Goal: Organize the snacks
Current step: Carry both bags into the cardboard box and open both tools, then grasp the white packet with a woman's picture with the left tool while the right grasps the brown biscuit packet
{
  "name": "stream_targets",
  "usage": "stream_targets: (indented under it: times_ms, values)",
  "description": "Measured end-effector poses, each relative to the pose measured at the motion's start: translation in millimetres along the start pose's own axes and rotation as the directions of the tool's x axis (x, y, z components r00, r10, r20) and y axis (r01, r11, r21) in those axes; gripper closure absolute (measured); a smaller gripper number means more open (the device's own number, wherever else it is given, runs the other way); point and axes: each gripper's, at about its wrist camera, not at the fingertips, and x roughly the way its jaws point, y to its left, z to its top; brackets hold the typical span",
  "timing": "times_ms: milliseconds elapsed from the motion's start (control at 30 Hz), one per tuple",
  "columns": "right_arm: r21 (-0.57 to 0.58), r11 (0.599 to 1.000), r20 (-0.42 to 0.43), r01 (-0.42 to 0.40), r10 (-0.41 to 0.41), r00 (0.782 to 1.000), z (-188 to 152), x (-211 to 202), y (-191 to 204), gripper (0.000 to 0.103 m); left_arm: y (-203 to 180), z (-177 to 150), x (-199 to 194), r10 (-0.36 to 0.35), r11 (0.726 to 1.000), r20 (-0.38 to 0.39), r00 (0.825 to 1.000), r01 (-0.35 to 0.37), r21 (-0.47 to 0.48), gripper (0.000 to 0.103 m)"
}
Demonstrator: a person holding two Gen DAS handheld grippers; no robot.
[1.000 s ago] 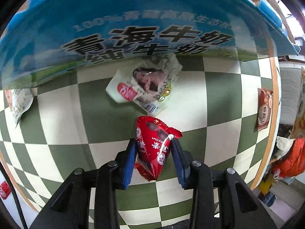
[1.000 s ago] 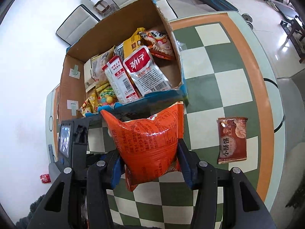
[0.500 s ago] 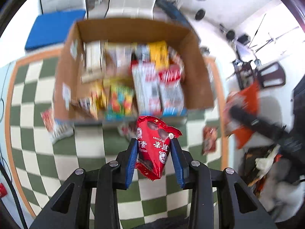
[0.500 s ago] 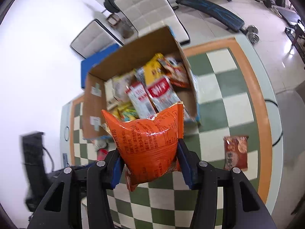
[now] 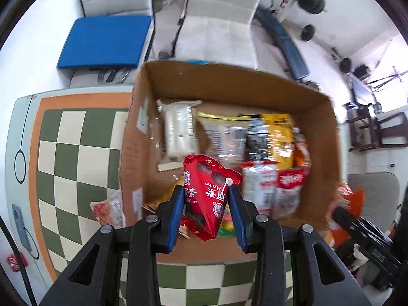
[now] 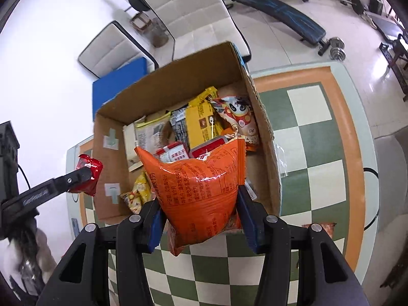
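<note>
My left gripper (image 5: pixel 206 196) is shut on a small red snack packet (image 5: pixel 207 191) and holds it above the near side of an open cardboard box (image 5: pixel 229 81). The box holds several snack packs. My right gripper (image 6: pixel 200 200) is shut on a big orange snack bag (image 6: pixel 201 188) above the near edge of the same box (image 6: pixel 178 76). The left gripper with its red packet (image 6: pixel 88 170) shows at the left of the right wrist view, beside the box's left wall. The orange bag (image 5: pixel 344 204) shows blurred at the right of the left wrist view.
The box stands on a green and cream checkered table (image 6: pixel 318 153) with an orange border. A loose snack pack (image 5: pixel 109 209) lies by the box's left wall, another (image 6: pixel 321 228) near the table's right edge. White chairs (image 6: pixel 193 7) and a blue cushion (image 5: pixel 104 40) stand behind.
Both grippers rose from table level and moved forward over the box, each still holding its packet. The left view went from the box's outer side to looking down into it.
</note>
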Motion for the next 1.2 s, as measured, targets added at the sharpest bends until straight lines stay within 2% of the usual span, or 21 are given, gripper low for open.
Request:
stream_targets:
  times_ms: [100, 133, 167, 200, 233, 267, 300, 333, 400, 533, 633, 767, 933, 1067, 1200]
  values:
    - [0.015, 1.0, -0.039, 0.02, -0.019, 0.999, 6, 13, -2, 0.046, 9, 5, 20, 0.084, 0.996, -0.051, 0.995, -0.085, -0.02, 0.069]
    - [0.025, 0.999, -0.048, 0.02, -0.019, 0.999, 7, 16, -3, 0.045, 13, 6, 28, 0.088, 0.996, -0.058, 0.994, -0.089, -0.021, 0.069]
    - [0.035, 0.999, -0.064, 0.027, -0.025, 0.998, 8, 19, -4, 0.041, 14, 7, 31, 0.092, 0.995, -0.062, 0.994, -0.094, -0.02, 0.069]
    - [0.035, 0.999, -0.07, 0.039, -0.036, 0.997, 9, 22, -4, 0.032, 15, 7, 34, 0.1, 0.995, -0.065, 0.993, -0.101, -0.02, 0.068]
    - [0.03, 0.998, -0.066, 0.051, -0.048, 0.997, 9, 22, -4, 0.027, 16, 7, 36, 0.1, 0.995, -0.071, 0.992, -0.102, -0.021, 0.064]
    - [0.023, 0.998, -0.06, 0.064, -0.062, 0.996, 9, 21, -3, 0.024, 16, 6, 35, 0.091, 0.995, -0.073, 0.993, -0.093, -0.024, 0.053]
    - [0.022, 0.998, -0.06, 0.065, -0.063, 0.996, 9, 21, -3, 0.024, 16, 6, 35, 0.078, 0.997, -0.074, 0.994, -0.08, -0.024, 0.046]
    - [0.023, 0.998, -0.063, 0.065, -0.063, 0.996, 8, 21, -3, 0.024, 16, 5, 34, 0.065, 0.997, -0.073, 0.995, -0.067, -0.027, 0.033]
    - [0.024, 0.997, -0.07, 0.068, -0.066, 0.995, 8, 21, -4, 0.017, 14, 4, 27, 0.044, 0.999, -0.049, 0.998, -0.045, -0.028, 0.026]
    - [-0.001, 0.995, -0.075, 0.096, -0.096, 0.993, 6, 20, 1, 0.013, 8, 3, 12, 0.036, 0.999, 0.021, 0.999, -0.036, -0.021, 0.025]
    - [-0.034, 0.992, -0.064, 0.122, -0.124, 0.99, 3, 17, 9, 0.012, 2, 0, -2, 0.045, 0.999, 0.068, 0.997, -0.046, 0.003, 0.017]
    - [-0.09, 0.984, -0.029, 0.152, -0.155, 0.987, -2, 8, 25, 0.01, -3, -10, -22, 0.039, 0.999, 0.109, 0.993, -0.042, 0.02, 0.017]
    - [-0.149, 0.974, 0.008, 0.172, -0.173, 0.985, -15, -7, 43, 0.01, -13, -34, -47, 0.034, 0.998, 0.156, 0.987, -0.043, 0.054, 0.017]
    - [-0.166, 0.97, 0.036, 0.176, -0.173, 0.984, -32, -20, 52, 0.01, -18, -58, -63, 0.064, 0.994, 0.212, 0.975, -0.08, 0.069, 0.017]
    - [-0.178, 0.966, 0.063, 0.188, -0.179, 0.982, -47, -33, 55, 0.01, -16, -79, -71, 0.071, 0.994, 0.226, 0.972, -0.089, 0.07, 0.017]
